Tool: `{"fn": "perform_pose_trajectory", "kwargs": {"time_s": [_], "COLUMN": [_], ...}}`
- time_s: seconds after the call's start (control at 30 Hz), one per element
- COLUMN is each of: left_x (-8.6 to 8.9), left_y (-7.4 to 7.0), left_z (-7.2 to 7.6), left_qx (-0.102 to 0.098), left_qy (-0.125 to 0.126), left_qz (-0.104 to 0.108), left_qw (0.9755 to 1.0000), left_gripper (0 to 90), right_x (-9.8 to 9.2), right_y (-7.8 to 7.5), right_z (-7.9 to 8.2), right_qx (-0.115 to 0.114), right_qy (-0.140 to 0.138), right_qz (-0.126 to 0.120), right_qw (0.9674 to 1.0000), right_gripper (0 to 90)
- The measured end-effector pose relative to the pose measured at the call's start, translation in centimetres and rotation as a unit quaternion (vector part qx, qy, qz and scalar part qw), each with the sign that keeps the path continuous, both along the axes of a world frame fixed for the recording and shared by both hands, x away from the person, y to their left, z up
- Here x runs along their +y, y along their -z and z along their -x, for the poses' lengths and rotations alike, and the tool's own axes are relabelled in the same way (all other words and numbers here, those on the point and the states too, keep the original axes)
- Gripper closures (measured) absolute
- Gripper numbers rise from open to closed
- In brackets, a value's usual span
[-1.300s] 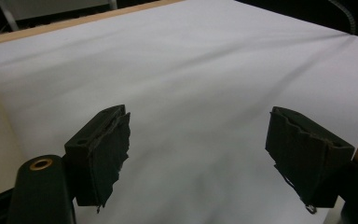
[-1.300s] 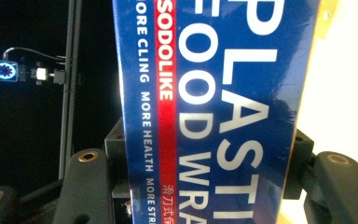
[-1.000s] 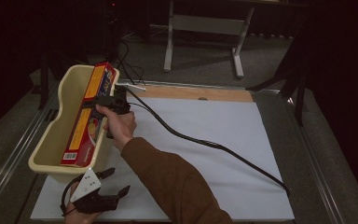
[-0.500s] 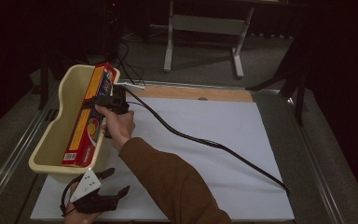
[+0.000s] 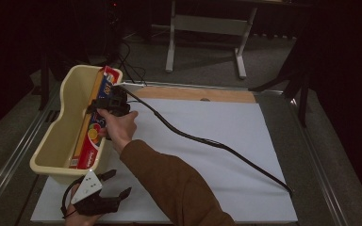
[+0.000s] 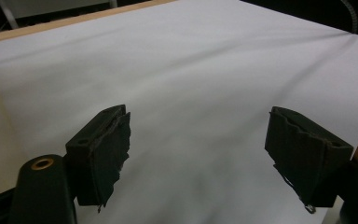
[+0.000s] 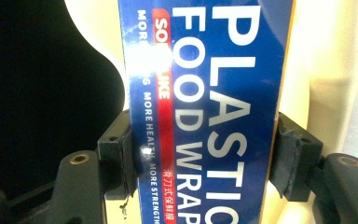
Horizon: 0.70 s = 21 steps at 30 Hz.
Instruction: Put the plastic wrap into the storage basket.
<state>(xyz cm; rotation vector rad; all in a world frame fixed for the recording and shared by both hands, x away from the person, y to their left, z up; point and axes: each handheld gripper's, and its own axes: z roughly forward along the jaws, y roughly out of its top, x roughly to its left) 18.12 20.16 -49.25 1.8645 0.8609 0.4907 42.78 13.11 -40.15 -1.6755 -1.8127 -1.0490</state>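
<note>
Where the box leans on its long edge against the near wall of the bin, right tongs clamped across its width, one jaw on each narrow side, label "PLASTIC FOOD WRAP" facing the camera. In the high view, right tongs gripping the box about a third of the way down from its far end, hand just behind.

Handling, judged from the look:
- Light for its length; a cardboard carton around a roll.
- Stiff along the length, but thin walls likely to dent under hard squeeze.
- Glossy print, so probably slippery against the pads.
- Long, so inclined to swing if held near one end.

Best hold: across the narrow sides near mid-length, moderate pressure.

Left tongs spread wide and empty over the white sheet on the table; seen from above, left tongs at the near corner beside the bin.
</note>
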Motion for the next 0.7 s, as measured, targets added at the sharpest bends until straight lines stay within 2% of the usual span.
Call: {"fn": "perform_pose_trajectory", "kwargs": {"time_s": [0.13,0.2,0.5,0.6,0.7], "left_x": [0.0,-0.1,-0.1,0.1,0.2], "left_y": [0.0,0.0,0.0,0.0,0.0], "left_z": [0.0,0.0,0.1,0.0,-0.1], "left_qx": [0.0,0.0,0.0,-0.001,0.003], "left_qy": [0.002,0.002,0.001,-0.004,-0.008], "left_qz": [-0.002,-0.002,-0.001,-0.001,0.003], "left_qw": [1.0,1.0,1.0,1.0,1.0], "left_gripper": [22.6,22.4,22.9,20.8,21.1], "right_x": [0.1,0.1,0.0,-0.3,-0.5], "right_y": [0.0,0.0,-0.2,-0.7,-1.3], "right_z": [0.1,0.0,-0.2,-0.1,-0.1], "right_qx": [-0.003,0.005,0.009,0.003,-0.007], "right_qy": [0.0,0.002,-0.004,-0.005,-0.008], "right_qz": [0.006,0.005,0.006,-0.014,-0.021], "right_qw": [1.0,1.0,0.9999,0.9999,0.9997], "right_gripper": [33.1,31.7,28.6,28.6,28.7]}}
